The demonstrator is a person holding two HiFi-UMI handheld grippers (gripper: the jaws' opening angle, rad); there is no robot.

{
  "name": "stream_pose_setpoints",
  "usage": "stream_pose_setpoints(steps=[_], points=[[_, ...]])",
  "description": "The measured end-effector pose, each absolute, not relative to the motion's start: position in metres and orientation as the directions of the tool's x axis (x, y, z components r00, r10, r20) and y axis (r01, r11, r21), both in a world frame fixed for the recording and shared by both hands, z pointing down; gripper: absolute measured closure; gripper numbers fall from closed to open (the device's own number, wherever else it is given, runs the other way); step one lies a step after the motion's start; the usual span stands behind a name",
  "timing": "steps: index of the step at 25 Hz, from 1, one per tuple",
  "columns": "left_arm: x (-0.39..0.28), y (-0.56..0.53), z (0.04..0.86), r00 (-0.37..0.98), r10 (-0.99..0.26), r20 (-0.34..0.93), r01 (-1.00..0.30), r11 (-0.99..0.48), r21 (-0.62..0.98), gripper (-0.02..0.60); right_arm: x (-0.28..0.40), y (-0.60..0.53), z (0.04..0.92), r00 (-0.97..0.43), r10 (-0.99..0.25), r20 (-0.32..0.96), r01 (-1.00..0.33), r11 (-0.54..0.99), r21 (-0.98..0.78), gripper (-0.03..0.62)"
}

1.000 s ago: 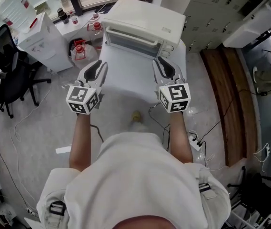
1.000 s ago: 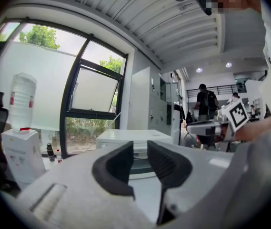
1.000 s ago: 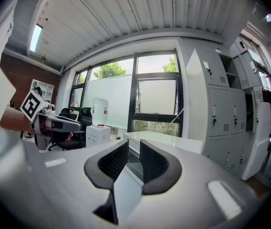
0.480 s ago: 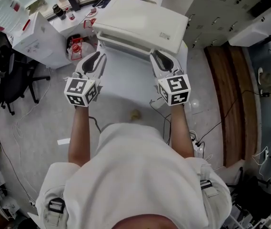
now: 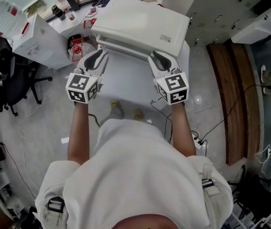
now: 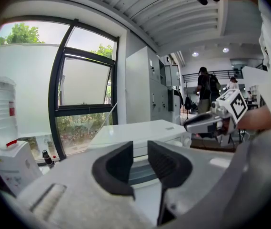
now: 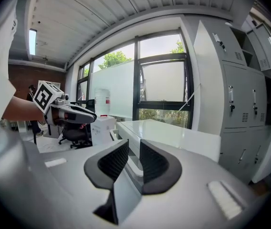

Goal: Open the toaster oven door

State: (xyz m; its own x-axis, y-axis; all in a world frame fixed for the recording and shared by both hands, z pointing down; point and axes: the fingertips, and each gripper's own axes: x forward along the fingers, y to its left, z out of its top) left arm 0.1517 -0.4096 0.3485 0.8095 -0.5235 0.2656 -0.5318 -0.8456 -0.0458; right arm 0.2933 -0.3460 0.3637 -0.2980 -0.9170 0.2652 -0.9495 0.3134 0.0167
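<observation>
White on white on white, basically. The toaster oven (image 5: 140,23) sat at the far end of the table (image 5: 125,87) with its door (image 5: 128,46) facing you. As far as I could tell the door was not opened yet, since nothing was folded down onto the table.

Your left tongs (image 5: 98,55) and right tongs (image 5: 157,56) were both up off the table and pointed straight at the oven's front. Both were released: each had a clear gap between its pads and nothing pinched in it. All you could see through those gaps was the oven itself.

The relation that mattered was this. The oven lay dead ahead of both tongs, and the door's long edge ran crossways, left to right, so its front strip spanned roughly from one pair of tongs to the other. That strip sat a bit skewed, with its right end angled towards you. That made the right tongs look slightly nearer, just short of the front right corner, while the left tongs sat near the left end.

I couldn't make out the handle cleanly from the head view. My guess is the next move was a short push forward to get one pair of tongs onto that crossways top edge, then a pull back and down.
</observation>
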Motion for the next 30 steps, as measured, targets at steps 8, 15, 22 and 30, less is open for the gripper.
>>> stream_pose_setpoints(steps=[8, 15, 22, 30], points=[[0.148, -0.438, 0.357, 0.836, -0.45, 0.313, -0.454, -0.889, -0.063, 0.492, 0.278, -0.365, 0.375, -0.292, -0.898, 0.33, -0.947, 0.32, 0.034, 0.534], [0.152, -0.452, 0.374, 0.848, -0.379, 0.37, -0.379, -0.922, -0.077, 0.485, 0.269, -0.375, 0.387, -0.3, -0.875, 0.381, -0.939, 0.341, 0.044, 0.534], [0.163, -0.465, 0.394, 0.821, -0.319, 0.473, -0.257, -0.947, -0.193, 0.478, 0.268, -0.386, 0.403, -0.319, -0.832, 0.454, -0.922, 0.383, 0.055, 0.534], [0.167, -0.485, 0.415, 0.769, -0.259, 0.585, -0.108, -0.954, -0.281, 0.465, 0.26, -0.394, 0.427, -0.332, -0.751, 0.571, -0.893, 0.445, 0.066, 0.533]])
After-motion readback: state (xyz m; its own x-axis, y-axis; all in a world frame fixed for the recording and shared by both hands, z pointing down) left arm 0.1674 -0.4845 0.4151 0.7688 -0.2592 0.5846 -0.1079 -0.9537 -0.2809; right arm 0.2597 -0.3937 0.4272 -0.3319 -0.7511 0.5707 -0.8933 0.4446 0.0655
